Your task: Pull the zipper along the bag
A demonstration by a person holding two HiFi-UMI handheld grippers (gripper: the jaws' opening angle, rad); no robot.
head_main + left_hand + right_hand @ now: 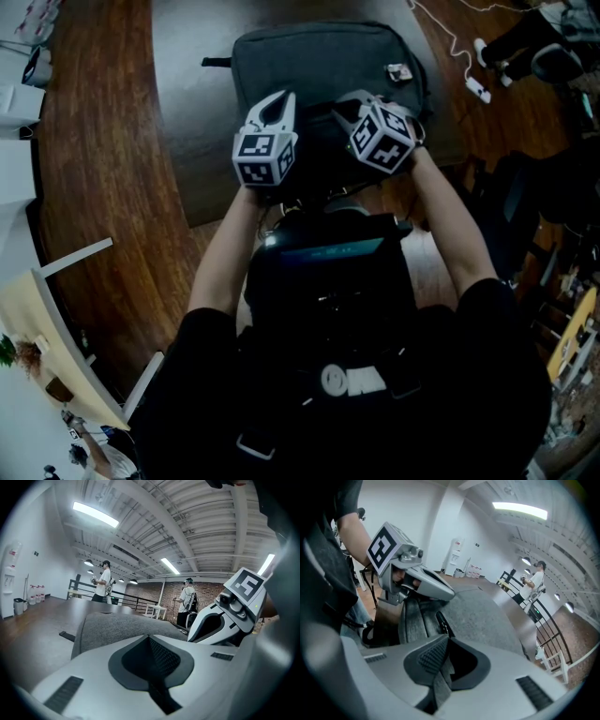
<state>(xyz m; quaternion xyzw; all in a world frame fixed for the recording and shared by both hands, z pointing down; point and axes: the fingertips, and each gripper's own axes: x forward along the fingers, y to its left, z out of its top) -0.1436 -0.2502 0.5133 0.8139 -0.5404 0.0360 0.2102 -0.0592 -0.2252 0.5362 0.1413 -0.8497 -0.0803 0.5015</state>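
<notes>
A grey bag (319,61) lies on a dark mat (187,141), and both grippers are at its near edge. In the right gripper view the bag (478,616) shows folds, with a dark zipper (440,620) running along them. My right gripper (443,641) is shut on a grey fabric strip (437,686), which passes between its pads by the zipper. My left gripper (150,639) is shut and its pads meet with nothing visible between them. From the head view, the left gripper (281,97) and right gripper (349,101) sit side by side. Their tips are hidden against the dark bag edge.
The mat rests on a wooden table (103,141). A white cable with a plug (478,86) lies to the right of the bag. A small tag (398,72) sits on the bag's right corner. People stand far off (104,581) (533,581) near railings.
</notes>
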